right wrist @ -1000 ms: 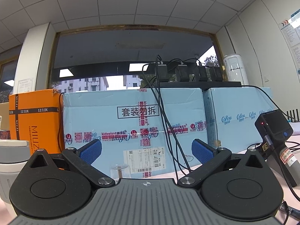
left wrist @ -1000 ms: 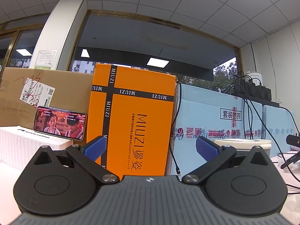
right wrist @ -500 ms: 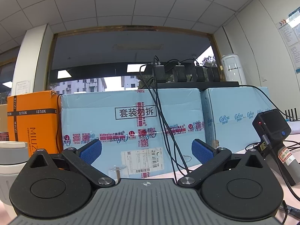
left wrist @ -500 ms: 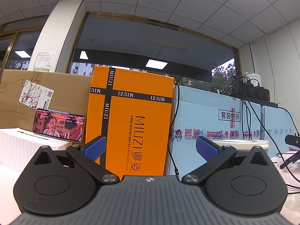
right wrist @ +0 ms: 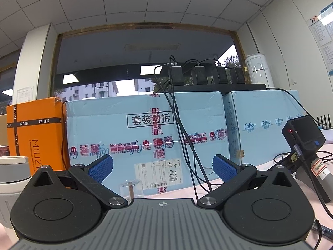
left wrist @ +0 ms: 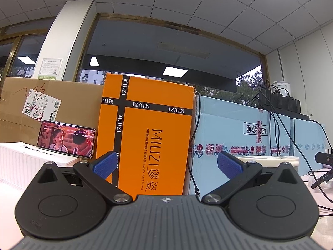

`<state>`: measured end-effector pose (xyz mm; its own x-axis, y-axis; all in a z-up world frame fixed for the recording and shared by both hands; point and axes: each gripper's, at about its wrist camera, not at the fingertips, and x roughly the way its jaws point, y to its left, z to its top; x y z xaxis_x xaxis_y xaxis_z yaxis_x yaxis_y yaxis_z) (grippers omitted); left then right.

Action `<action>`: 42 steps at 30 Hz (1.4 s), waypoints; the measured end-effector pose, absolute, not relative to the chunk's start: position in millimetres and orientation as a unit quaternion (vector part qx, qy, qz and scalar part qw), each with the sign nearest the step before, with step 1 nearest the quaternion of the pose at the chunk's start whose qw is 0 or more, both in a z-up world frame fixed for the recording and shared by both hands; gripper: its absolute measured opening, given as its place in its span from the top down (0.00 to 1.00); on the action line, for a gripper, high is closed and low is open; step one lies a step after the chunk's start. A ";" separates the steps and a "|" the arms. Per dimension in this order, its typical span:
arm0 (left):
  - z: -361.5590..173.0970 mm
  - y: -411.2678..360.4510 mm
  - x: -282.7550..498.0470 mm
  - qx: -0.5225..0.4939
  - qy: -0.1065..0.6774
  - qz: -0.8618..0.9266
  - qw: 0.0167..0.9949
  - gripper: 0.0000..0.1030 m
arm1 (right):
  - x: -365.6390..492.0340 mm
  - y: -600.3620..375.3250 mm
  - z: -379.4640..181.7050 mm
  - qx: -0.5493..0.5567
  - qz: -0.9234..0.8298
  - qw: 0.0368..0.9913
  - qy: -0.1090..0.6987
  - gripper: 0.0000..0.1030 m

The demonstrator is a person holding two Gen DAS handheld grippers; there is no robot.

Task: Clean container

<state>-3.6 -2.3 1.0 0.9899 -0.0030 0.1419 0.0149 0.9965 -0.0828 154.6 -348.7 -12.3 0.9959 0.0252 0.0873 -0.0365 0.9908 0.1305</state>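
Left wrist view: left gripper spread wide, holding nothing. An orange carton fills frame centre, a phone lit at left on a white box. The container, cream-rimmed, sits lower right behind the finger.

Right wrist view: right gripper likewise spread and empty. Blue cartons span the middle; the container stands at left edge on the pinkish table.
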 end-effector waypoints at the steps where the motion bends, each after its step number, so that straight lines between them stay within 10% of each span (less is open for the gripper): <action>1: 1.0 -2.0 -3.4 -0.043 -0.070 -0.006 0.997 0.00 | 159.4 -348.8 -12.2 0.066 0.017 0.997 -0.042 0.00; 42: 4.5 -30.5 -20.7 0.041 -0.081 -0.206 0.974 0.00 | 92.5 -360.1 5.1 0.077 0.240 0.965 0.075 0.00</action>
<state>-20.7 -30.5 4.5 0.9018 -0.4084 0.1414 0.3949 0.9116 0.1143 92.5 -360.1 5.1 0.8737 0.4743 -0.1083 -0.4510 0.8730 0.1856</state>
